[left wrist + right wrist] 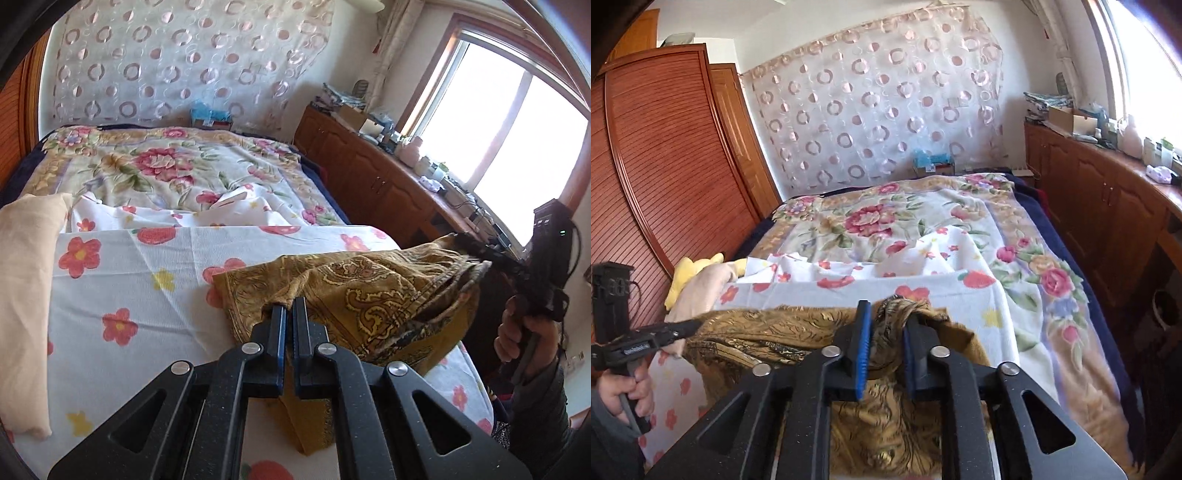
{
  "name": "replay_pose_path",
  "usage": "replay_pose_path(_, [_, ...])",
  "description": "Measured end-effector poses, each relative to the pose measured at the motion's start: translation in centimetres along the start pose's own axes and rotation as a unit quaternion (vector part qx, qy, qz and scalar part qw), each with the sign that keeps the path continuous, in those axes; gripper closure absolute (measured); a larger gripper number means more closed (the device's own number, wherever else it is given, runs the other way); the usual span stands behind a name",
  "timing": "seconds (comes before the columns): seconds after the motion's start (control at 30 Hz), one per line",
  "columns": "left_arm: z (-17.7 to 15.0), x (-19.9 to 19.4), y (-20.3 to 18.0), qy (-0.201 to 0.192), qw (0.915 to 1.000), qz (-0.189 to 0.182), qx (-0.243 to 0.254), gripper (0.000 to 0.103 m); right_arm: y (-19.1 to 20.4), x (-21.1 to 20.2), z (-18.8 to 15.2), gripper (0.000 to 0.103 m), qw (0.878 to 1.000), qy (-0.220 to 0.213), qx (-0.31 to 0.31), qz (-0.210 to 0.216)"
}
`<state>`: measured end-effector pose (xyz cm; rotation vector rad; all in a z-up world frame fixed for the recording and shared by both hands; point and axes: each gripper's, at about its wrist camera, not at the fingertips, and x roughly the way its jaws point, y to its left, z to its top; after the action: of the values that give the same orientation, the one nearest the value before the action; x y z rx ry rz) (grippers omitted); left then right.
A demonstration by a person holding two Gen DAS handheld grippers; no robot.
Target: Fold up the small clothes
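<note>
A small mustard-gold garment with a paisley print (362, 291) is stretched between my two grippers just above the white flowered sheet (147, 295). My left gripper (290, 308) is shut on one corner of it. My right gripper (886, 321) is shut on a bunched edge of the same garment (768, 332). In the left wrist view the right gripper (476, 254) holds the far end at the bed's right edge. In the right wrist view the left gripper (690, 326) holds the left end.
A cream pillow (26, 295) lies at the left of the bed, with a yellow plush (690, 269) beside it. A flowered blanket (166, 166) covers the far bed. A wooden cabinet (369, 173) with clutter runs along the right, a wardrobe (665, 166) along the left.
</note>
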<state>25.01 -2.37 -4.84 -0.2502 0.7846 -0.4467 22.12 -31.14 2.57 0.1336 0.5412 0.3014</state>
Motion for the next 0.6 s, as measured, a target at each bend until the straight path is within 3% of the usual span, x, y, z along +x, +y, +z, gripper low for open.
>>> replay_pose_path(0.17, [1.0, 2.9, 1.5, 0.024, 0.9995, 0.003, -0.019, 0.1, 0.5, -2.0, 1.0, 0.052, 0.998, -0.035, -0.047, -0.019])
replay_pose_path(0.3, [1.3, 3.5, 1.6, 0.034, 0.9991, -0.001, -0.025, 0.099, 0.9, -1.5, -0.8, 0.049, 0.994, -0.027, -0.102, -0.035])
replay_pose_path(0.4, [1.7, 2.5, 1.4, 0.02, 0.9988, -0.026, -0.035, 0.099, 1.3, 0.7, -2.0, 0.049, 0.992, 0.012, -0.123, -0.022])
replay_pose_path(0.47, [2.1, 1.7, 1.2, 0.014, 0.9984, -0.042, -0.034, 0.093, 1.2, 2.9, -2.5, 0.049, 0.991, 0.033, -0.127, -0.032])
replay_pose_path(0.5, [2.2, 1.4, 1.1, 0.011, 0.9985, -0.044, -0.03, 0.091, 1.0, 4.0, -2.6, 0.052, 0.991, 0.043, -0.122, -0.027])
replay_pose_path(0.53, [2.3, 1.1, 0.9, 0.009, 0.9987, -0.043, -0.024, 0.081, 0.9, 5.0, -2.6, 0.068, 0.992, 0.055, -0.116, -0.014])
replay_pose_path(0.57, [2.3, 0.5, 0.8, 0.003, 0.9994, -0.031, -0.017, 0.065, 0.9, 5.7, -2.5, 0.094, 0.992, 0.061, -0.112, -0.002])
replay_pose_path(0.6, [2.5, 0.2, 1.0, -0.003, 0.9996, -0.025, -0.014, 0.062, 1.0, 6.4, -2.4, 0.1, 0.992, 0.064, -0.112, 0.009])
